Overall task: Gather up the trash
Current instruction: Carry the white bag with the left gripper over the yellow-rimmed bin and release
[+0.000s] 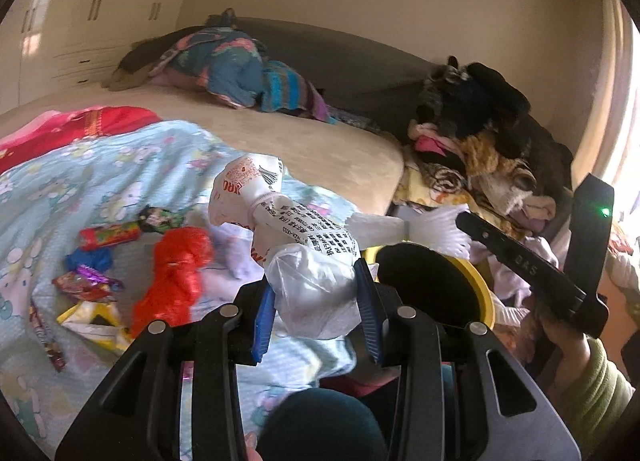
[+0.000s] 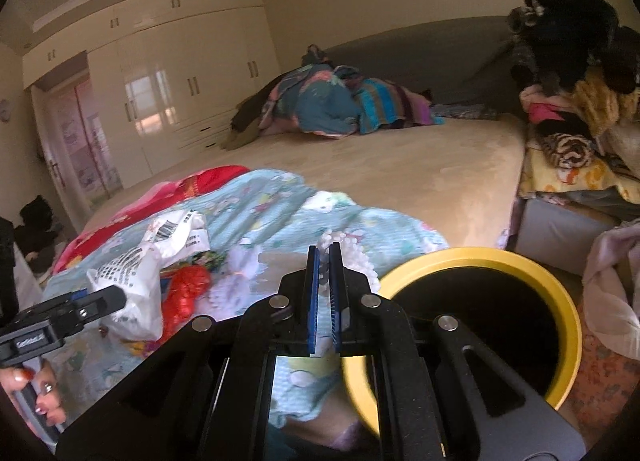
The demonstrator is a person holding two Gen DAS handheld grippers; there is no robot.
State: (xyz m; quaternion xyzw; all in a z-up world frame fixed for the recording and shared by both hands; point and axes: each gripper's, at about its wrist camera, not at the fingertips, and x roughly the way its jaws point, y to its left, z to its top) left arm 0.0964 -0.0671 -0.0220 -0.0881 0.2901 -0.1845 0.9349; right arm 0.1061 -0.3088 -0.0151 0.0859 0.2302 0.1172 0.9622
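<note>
1. Here, my left gripper [image 1: 316,297] pinches a white plastic bag [image 1: 288,237] printed with black text, its blue pads pressed into the crumpled plastic, held up over the bed's near edge.
2. My right gripper [image 2: 325,261] has its jaws nearly pressed together on a strip of white beaded foam [image 2: 360,257], which pokes out above the fingertips.
3. A yellow-rimmed bin [image 2: 560,301] with a dark inside stands just beside the bed, off its near right corner.
4. On the light-blue cartoon quilt [image 1: 100,173] near the bed's near edge lie a red crumpled bag [image 1: 176,277], a red candy tube [image 1: 110,236] and several small wrappers [image 1: 86,287].
5. Bundled bedding [image 2: 320,105] sits at the bed's far edge; piled clothes [image 1: 472,129] rise past its right side.
</note>
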